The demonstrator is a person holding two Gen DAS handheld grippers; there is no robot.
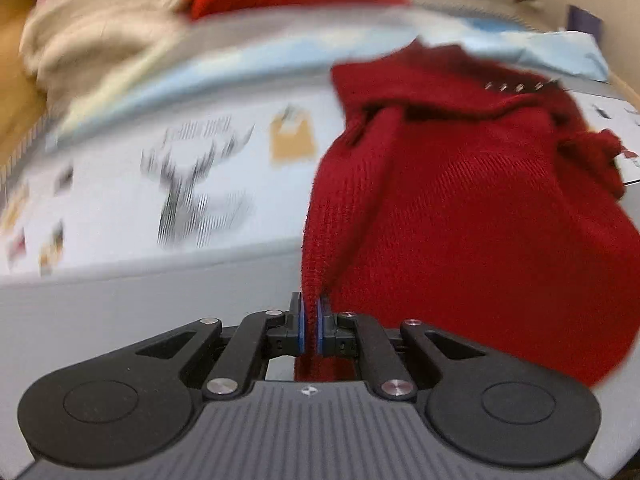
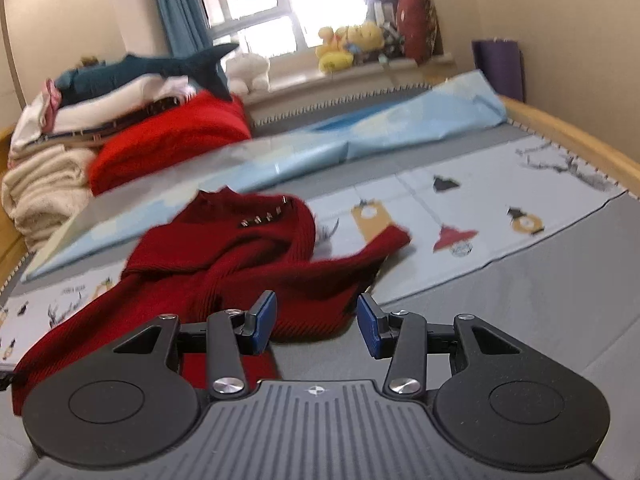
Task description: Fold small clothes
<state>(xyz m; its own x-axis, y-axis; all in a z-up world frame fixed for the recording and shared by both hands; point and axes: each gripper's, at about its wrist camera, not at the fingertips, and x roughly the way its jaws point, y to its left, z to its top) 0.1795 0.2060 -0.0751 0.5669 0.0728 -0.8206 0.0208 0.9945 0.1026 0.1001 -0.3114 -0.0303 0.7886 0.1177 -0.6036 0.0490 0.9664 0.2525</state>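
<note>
One view shows left gripper (image 1: 310, 322) pinching red sweater (image 1: 460, 208); other shows right gripper (image 2: 316, 322) open, empty.

I see a bedroom with cream walls (image 2: 560, 60). At the far end a bright window (image 2: 276, 4) lets in daylight, a blue curtain (image 2: 180, 12) hanging at its left. Plush toys (image 2: 348, 46) sit on the sill. A wooden bed frame (image 2: 580, 140) edges the grey mattress (image 2: 560, 300) on the right.
</note>
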